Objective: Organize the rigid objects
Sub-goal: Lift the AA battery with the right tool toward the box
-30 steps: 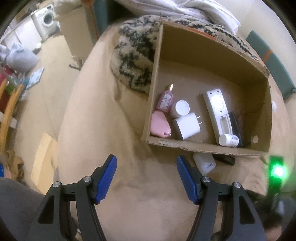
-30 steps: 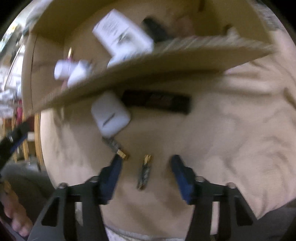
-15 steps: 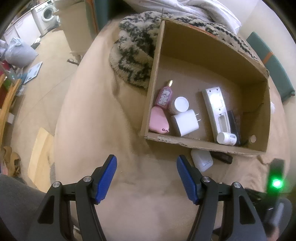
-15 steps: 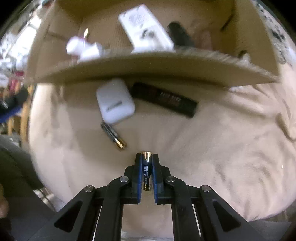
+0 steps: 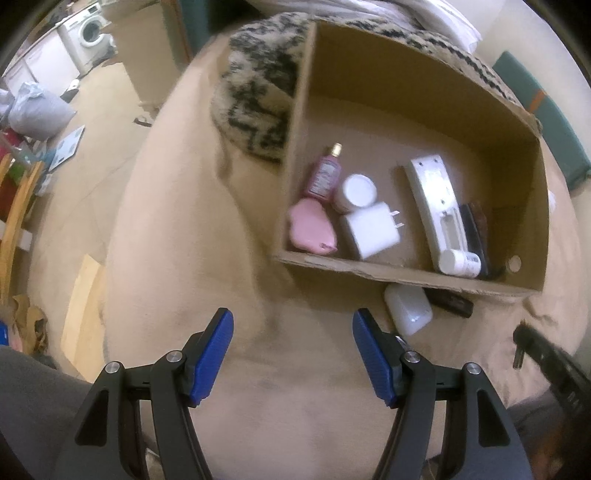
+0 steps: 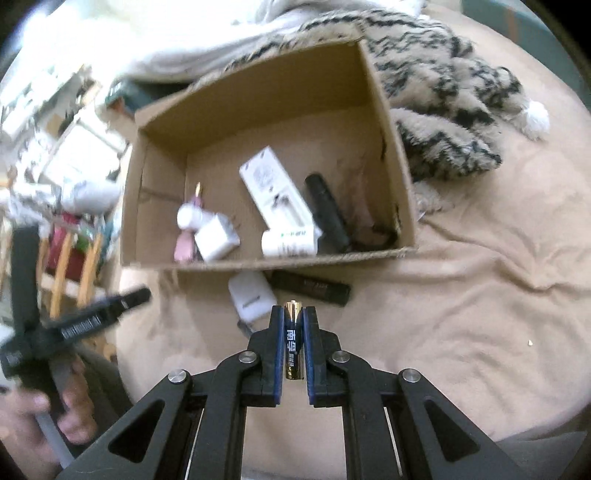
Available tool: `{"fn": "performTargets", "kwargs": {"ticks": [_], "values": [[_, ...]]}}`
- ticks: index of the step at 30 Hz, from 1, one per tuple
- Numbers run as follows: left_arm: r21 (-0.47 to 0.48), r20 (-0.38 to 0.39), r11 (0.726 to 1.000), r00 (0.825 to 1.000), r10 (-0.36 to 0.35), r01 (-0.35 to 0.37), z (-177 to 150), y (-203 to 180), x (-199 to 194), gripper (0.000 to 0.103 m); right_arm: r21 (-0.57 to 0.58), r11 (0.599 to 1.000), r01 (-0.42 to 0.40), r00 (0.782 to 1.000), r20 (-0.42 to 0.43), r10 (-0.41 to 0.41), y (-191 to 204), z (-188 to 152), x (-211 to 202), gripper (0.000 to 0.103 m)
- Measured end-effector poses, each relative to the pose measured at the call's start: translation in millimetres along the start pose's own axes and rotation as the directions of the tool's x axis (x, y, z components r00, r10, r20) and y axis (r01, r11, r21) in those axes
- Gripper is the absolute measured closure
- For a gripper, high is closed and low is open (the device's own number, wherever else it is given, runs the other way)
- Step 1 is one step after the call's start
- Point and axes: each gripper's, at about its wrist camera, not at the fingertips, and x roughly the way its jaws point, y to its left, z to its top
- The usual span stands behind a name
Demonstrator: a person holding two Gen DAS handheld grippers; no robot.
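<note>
My right gripper (image 6: pixel 293 314) is shut on a black and gold battery (image 6: pixel 293 343), held upright above the beige blanket. Ahead of it sits an open cardboard box (image 6: pixel 258 107) with a white remote (image 6: pixel 275 192), a white charger (image 6: pixel 216 236), a small white bottle (image 6: pixel 290 238) and a black tube (image 6: pixel 327 210) inside. A white case (image 6: pixel 251 295) and a black bar (image 6: pixel 310 290) lie on the blanket against the box's near wall. My left gripper (image 5: pixel 291 325) hangs open over bare blanket, left of the white case (image 5: pixel 408 308); nothing is between its fingers.
A patterned furry blanket (image 6: pixel 443 92) lies behind and to the right of the box. A second battery (image 6: pixel 243 326) peeks out beside the white case. The bed's left edge drops to a floor with a washing machine (image 5: pixel 92 29) and clutter.
My right gripper has closed on the battery and lifted it off the blanket, tilting up so the box's inside shows. The left gripper has stayed open and nearly still.
</note>
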Motion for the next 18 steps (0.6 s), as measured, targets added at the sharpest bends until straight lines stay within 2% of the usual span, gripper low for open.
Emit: {"fn": "performTargets", "kwargs": {"ticks": [5, 8, 12, 18], "values": [[-0.012, -0.035, 0.998, 0.998, -0.059, 0.059, -4, -32, 17, 0.039, 0.096, 0.995, -0.015, 1.000, -0.012, 0.016, -18, 6, 9, 0.092], [-0.017, -0.084, 0.997, 0.993, -0.078, 0.077, -4, -60, 39, 0.039, 0.129, 0.991, -0.039, 0.999, -0.012, 0.041, -24, 7, 12, 0.092], [-0.001, -0.132, 0.999, 0.991, -0.037, 0.037, -1, -88, 66, 0.039, 0.152, 0.986, -0.073, 0.997, -0.011, 0.075, -29, 7, 10, 0.092], [0.034, -0.153, 0.999, 0.988, 0.034, -0.029, 6, -106, 87, 0.039, 0.170, 0.979, -0.113, 0.993, -0.002, 0.115, -31, 8, 7, 0.092]]}}
